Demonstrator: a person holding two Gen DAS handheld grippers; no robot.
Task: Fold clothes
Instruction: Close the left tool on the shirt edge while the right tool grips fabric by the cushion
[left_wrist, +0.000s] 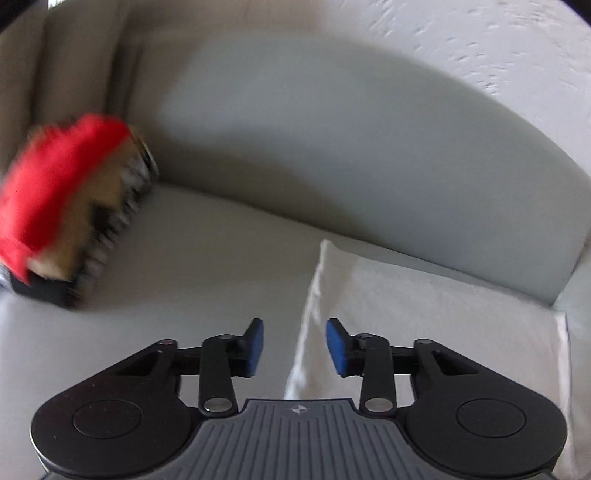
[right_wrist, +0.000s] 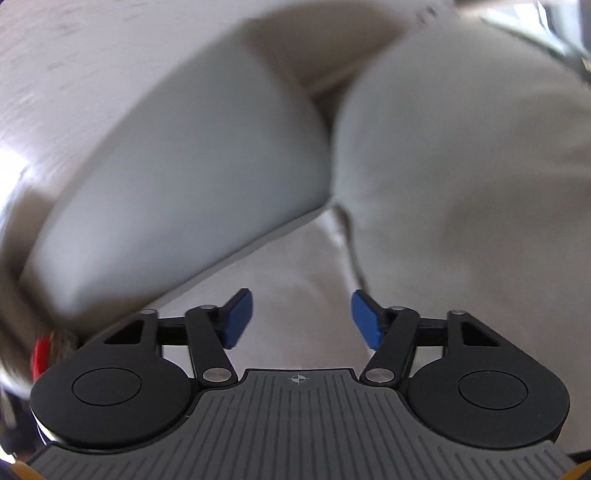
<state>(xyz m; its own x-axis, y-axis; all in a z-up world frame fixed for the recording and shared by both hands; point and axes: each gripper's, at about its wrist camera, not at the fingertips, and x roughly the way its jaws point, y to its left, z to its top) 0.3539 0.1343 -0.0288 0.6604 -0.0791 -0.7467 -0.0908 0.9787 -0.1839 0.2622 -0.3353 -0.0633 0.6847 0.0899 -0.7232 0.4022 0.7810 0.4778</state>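
I see a pale grey sofa: its seat cushion (left_wrist: 207, 236) runs flat beneath a rounded back cushion (left_wrist: 332, 147). Behind it rises a white textured wall (left_wrist: 498, 48). At the far left hang beige curtain folds (left_wrist: 55, 74). In the right wrist view two back cushions meet at a seam (right_wrist: 328, 110). Soft daylight throughout.

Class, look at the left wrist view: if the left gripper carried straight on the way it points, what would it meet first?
Probably the white cloth lying on the sofa seat. Its left edge sits just ahead of the open left gripper, between the blue pads. Depth is hard to judge here, so it might land on the seat beside that edge.
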